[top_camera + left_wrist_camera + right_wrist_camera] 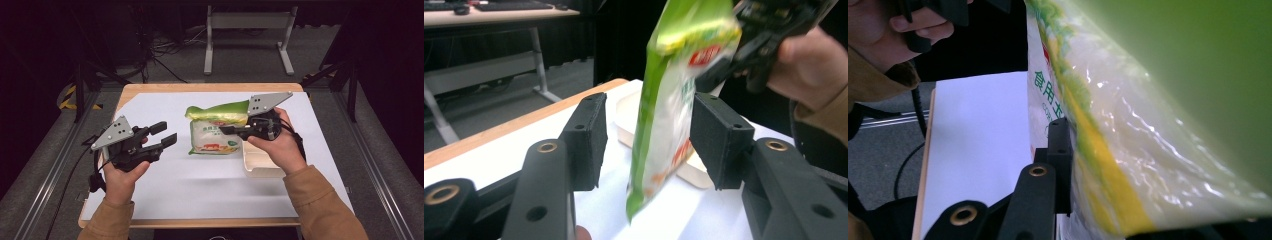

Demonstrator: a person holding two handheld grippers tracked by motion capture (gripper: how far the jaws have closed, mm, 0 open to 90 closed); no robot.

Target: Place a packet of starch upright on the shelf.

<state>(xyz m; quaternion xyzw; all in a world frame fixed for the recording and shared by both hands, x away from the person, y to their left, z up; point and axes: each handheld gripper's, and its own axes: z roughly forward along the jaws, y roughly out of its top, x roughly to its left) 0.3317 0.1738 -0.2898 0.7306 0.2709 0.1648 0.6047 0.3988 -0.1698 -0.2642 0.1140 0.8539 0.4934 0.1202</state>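
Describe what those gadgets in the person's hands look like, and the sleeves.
Each hand-held gripper, left and right, is black with two blocky jaws, brass-ringed holes and a grey three-cornered plate dotted with holes. A black cable trails from the left one. Sleeves are tan.

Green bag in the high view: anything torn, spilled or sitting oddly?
No tear or spill shows. The green bag is up off the table, pinched at its edge by the right claw. The left claw is open beside it.
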